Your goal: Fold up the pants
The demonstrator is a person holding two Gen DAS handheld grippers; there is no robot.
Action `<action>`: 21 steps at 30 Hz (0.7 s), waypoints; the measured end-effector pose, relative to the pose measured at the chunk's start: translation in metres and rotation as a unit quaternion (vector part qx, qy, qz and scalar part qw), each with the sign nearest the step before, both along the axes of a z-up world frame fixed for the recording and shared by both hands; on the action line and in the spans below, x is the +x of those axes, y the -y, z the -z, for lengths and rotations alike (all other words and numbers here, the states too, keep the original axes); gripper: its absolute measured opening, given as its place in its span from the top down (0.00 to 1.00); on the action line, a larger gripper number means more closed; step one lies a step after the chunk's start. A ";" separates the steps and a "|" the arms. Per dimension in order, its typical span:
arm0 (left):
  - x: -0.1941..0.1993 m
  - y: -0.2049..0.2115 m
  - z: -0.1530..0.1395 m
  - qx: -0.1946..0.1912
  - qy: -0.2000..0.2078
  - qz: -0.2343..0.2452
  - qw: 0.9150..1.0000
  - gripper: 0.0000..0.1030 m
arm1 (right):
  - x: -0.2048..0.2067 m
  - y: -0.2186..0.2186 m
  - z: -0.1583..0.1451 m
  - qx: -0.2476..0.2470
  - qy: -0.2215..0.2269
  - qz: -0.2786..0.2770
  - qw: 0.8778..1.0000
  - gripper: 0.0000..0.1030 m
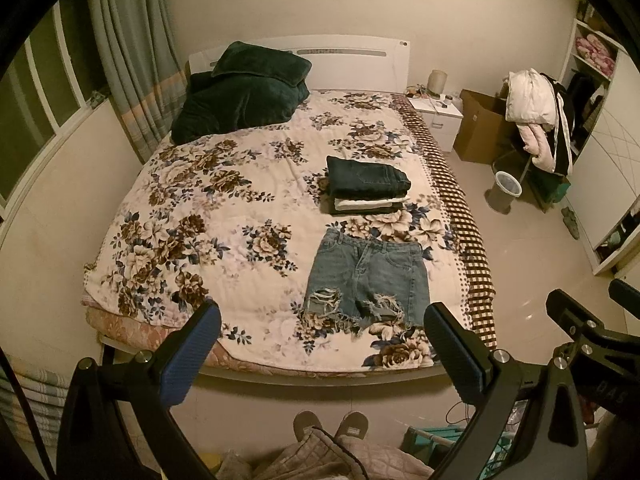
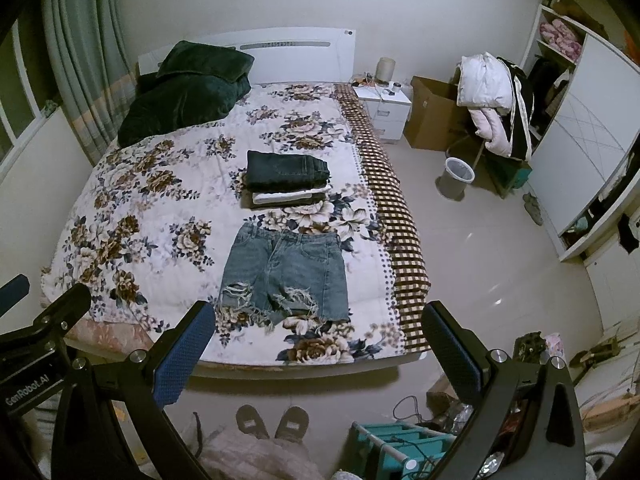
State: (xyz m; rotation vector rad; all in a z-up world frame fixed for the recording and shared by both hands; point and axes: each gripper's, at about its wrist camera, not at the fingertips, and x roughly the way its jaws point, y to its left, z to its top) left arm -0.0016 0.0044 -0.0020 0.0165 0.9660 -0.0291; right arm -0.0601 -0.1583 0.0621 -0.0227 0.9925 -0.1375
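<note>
Left gripper [image 1: 324, 344]: fingers spread wide, holding nothing, raised off the foot edge of the bed [image 1: 132, 240]. Right gripper [image 2: 320, 344]: same, spread and unloaded, alongside. Denim shorts [image 1: 366, 276]: flat on the floral cover, near the foot edge, toward the right side; waistband toward the headboard, frayed hems toward the grippers. Stack of folded pants [image 1: 366, 190]: just beyond the shorts, apart from them. Dark green blanket [image 1: 244, 92]: heaped at the head-left corner.

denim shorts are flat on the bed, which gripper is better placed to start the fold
Left, narrowly. In its view the denim shorts lie right of centre, with the frayed hem just ahead of the open left gripper. The open right gripper sits nearer the bed's checked edge.
</note>
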 end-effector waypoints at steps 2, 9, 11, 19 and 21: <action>0.001 0.001 0.000 0.000 0.000 -0.001 1.000 0.00 | 0.001 -0.001 0.000 0.001 0.001 0.000 1.000 0.00; 0.000 0.001 0.000 0.001 0.001 -0.003 1.000 0.00 | 0.000 -0.001 -0.002 0.001 0.001 0.000 1.000 0.00; 0.002 -0.002 -0.003 0.001 0.001 -0.004 1.000 0.00 | 0.000 -0.002 -0.001 0.000 0.002 0.000 1.000 0.00; 0.003 -0.002 -0.010 0.001 0.002 -0.005 1.000 0.00 | -0.002 -0.003 -0.005 0.003 0.003 -0.001 1.000 0.00; 0.003 -0.002 -0.011 0.001 0.001 -0.005 1.000 0.00 | -0.002 -0.003 -0.006 0.003 0.004 -0.001 1.000 0.00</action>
